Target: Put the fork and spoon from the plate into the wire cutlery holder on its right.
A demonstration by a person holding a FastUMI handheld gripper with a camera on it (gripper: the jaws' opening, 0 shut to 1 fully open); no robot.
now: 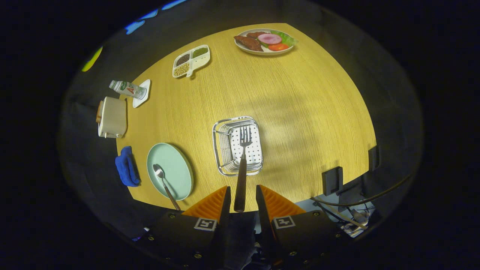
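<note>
Sitting between the tool (242,204) fingers, spread with gaps either side, the fork's (242,170) dark handle isn't pinched; its tines are seen over the square wire cutlery holder (225,144). Left, a spoon (163,182) is laid on the round pale-green plate (176,165) on the woodgrain table (292,105).

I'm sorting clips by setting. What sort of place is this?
Likely a staged dining table: a wooden table, a plate of food, a wire cutlery holder. The gripper is open around the fork.
</note>
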